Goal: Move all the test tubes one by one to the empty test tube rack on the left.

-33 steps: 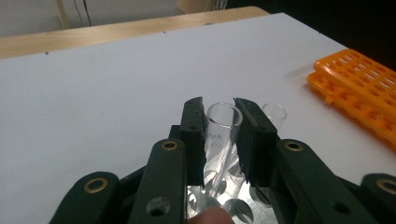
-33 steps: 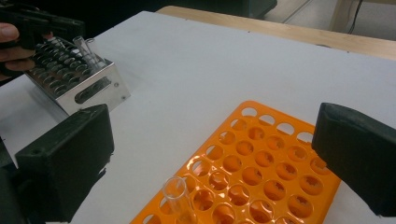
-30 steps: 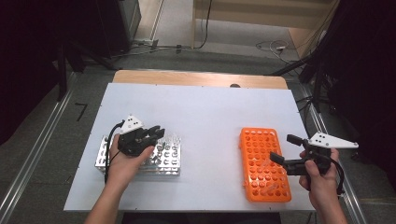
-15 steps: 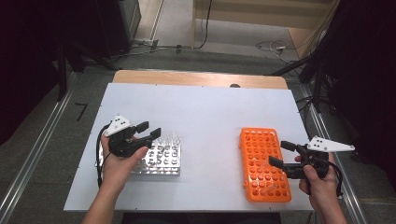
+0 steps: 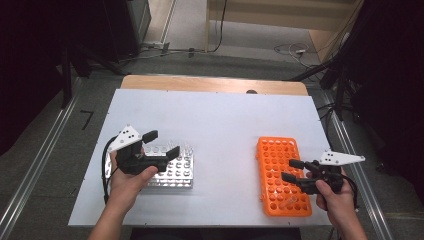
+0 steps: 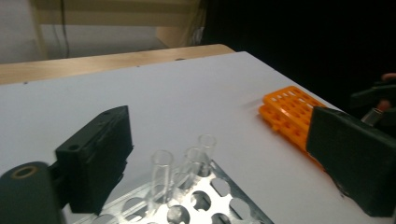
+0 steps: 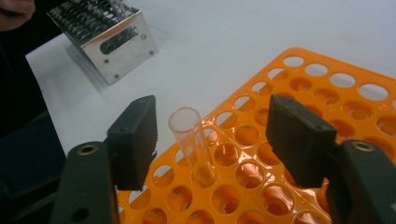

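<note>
A shiny metal rack (image 5: 170, 172) at the table's left holds clear tubes (image 6: 161, 172). My left gripper (image 5: 162, 144) hovers just above it; its jaws have just been opening and stand wide, nothing between them (image 6: 219, 140). An orange rack (image 5: 275, 160) lies at the right. My right gripper (image 5: 288, 170) hangs over its near right part. Its jaws have just been closing on either side of a clear tube (image 7: 189, 135) that stands in a hole of the orange rack (image 7: 327, 93). A gap still shows between each pad and the tube (image 7: 212, 121).
The white table top (image 5: 220, 120) lies between the two racks, with a wooden strip (image 5: 210, 84) along its far edge. In the right gripper view the metal rack (image 7: 107, 32) stands farther off. The orange rack (image 6: 285, 107) also shows in the left gripper view.
My left gripper has opened and lifted back to the left off the metal rack. My right gripper has sunk toward the orange rack and its jaws have narrowed around the tube.
</note>
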Motion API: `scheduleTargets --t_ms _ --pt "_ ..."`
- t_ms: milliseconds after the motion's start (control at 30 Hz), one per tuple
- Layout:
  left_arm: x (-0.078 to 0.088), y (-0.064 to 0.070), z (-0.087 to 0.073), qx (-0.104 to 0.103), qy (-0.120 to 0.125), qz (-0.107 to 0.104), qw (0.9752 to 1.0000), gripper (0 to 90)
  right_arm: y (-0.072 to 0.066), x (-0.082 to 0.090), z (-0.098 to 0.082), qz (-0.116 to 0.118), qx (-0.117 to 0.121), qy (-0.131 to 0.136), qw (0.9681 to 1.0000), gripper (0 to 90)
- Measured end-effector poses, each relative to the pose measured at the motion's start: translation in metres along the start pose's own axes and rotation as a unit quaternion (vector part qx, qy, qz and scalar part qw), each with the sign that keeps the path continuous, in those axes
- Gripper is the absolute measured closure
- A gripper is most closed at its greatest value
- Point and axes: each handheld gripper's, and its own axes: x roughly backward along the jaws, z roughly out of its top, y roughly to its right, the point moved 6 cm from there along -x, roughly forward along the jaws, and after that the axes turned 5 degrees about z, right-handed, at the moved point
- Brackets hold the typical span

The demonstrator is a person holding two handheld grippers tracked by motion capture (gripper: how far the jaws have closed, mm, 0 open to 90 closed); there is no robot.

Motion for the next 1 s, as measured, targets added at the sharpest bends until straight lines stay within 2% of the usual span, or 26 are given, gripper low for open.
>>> scheduleTargets --t_ms 100,200,433,700,1000 --pt "0.000 0.005 0.001 0.004 0.003 -0.018 0.9998 0.7 0.000 -0.004 -0.004 0.002 0.009 -0.013 0.9999 38.9" --pt "0.000 0.008 0.001 0.004 0.004 -0.026 0.9996 0.0 0.000 -0.007 -0.007 0.013 0.013 -0.019 0.9996 43.1" --pt "-0.003 0.016 -0.001 -0.007 -0.005 -0.039 0.9992 0.0 0.002 -0.011 -0.014 0.023 0.019 -0.037 0.9989 51.0" --pt "-0.009 0.025 -0.005 -0.019 -0.021 -0.044 0.9986 0.0 0.003 -0.016 -0.020 0.016 0.035 -0.064 0.9972 60.1" --pt "-0.012 0.028 -0.007 -0.023 -0.027 -0.048 0.9982 0.0 0.003 -0.018 -0.023 0.018 0.040 -0.075 0.9962 67.0"
